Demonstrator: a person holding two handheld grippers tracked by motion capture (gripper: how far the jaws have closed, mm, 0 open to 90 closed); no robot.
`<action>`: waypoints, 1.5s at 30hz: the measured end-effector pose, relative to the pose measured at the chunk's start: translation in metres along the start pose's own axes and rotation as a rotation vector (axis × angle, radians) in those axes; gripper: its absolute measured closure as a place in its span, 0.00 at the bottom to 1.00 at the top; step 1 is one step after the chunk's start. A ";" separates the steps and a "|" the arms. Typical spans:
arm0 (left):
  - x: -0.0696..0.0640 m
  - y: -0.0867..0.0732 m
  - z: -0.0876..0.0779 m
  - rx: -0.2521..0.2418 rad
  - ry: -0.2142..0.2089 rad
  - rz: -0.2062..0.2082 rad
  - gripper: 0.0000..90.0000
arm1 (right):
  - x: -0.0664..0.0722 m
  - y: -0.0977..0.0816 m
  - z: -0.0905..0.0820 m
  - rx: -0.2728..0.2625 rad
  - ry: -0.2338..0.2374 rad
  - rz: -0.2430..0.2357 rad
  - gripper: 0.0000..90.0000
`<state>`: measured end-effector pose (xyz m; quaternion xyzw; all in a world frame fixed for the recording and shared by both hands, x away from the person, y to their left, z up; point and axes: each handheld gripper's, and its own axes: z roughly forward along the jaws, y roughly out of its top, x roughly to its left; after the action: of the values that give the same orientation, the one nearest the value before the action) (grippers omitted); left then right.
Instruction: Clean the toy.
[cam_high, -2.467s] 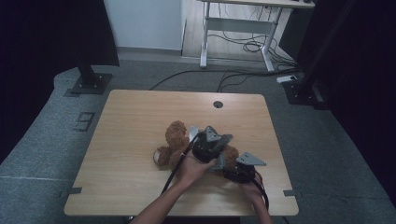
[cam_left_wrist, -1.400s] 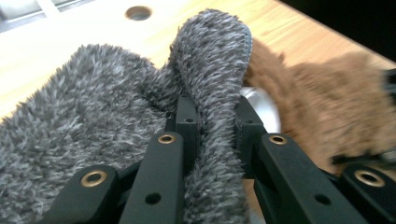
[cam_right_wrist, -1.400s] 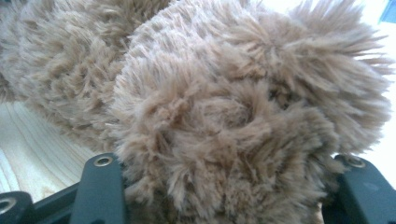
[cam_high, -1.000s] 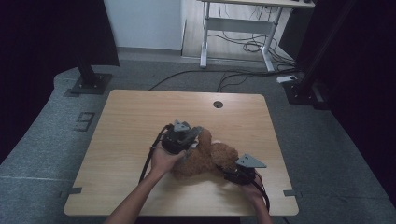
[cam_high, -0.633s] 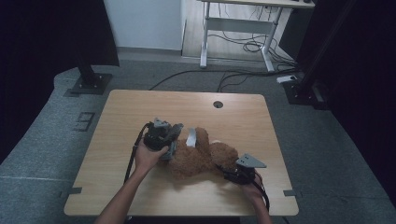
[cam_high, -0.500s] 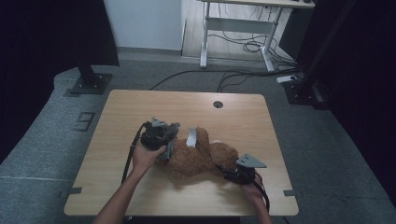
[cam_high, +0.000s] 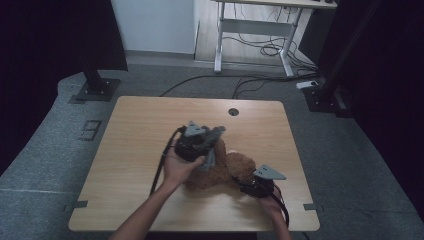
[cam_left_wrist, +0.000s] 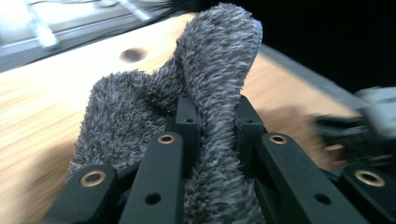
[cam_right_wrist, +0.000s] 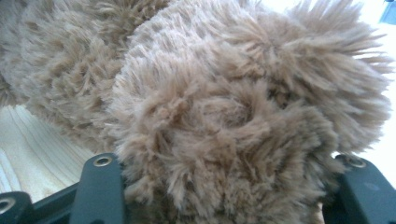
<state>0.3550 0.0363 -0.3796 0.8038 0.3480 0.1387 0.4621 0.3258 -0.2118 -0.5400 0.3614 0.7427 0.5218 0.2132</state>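
Note:
A brown plush teddy bear (cam_high: 231, 171) lies on the wooden table (cam_high: 140, 130), right of centre. My left gripper (cam_high: 212, 150) hovers over the bear's left side, shut on a piece of grey fuzzy cloth (cam_high: 209, 159) that hangs from it. In the left gripper view the grey cloth (cam_left_wrist: 210, 60) is pinched between the jaws of that gripper (cam_left_wrist: 217, 109) and stands up in a fold. My right gripper (cam_high: 246, 186) lies low at the bear's right side. In the right gripper view brown plush (cam_right_wrist: 224, 93) is packed between the jaws of the gripper (cam_right_wrist: 229, 182), which are shut on it.
A round cable hole (cam_high: 233, 111) sits near the table's far edge. Beyond the table stand a white desk frame (cam_high: 250, 30) with cables and two black stand bases (cam_high: 95, 87). The left half of the table is bare wood. The right gripper (cam_left_wrist: 364, 126) appears blurred in the left gripper view.
My left gripper, after pulling out to the left, has swung back right and up over the bear with the grey cloth in it. The right gripper and the bear have stayed put.

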 end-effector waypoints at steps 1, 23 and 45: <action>-0.011 0.005 0.007 0.006 -0.017 0.018 0.85 | 0.000 0.000 0.000 0.002 0.000 0.000 0.43; 0.012 -0.040 0.056 0.121 -0.019 -0.090 0.86 | 0.000 -0.001 0.001 -0.009 0.016 0.003 0.43; 0.053 -0.053 0.009 0.091 0.150 -0.086 0.85 | -0.003 -0.006 0.000 -0.031 0.027 0.017 0.43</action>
<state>0.3754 0.0841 -0.4344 0.7957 0.4217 0.1628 0.4031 0.3255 -0.2151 -0.5456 0.3571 0.7344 0.5398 0.2044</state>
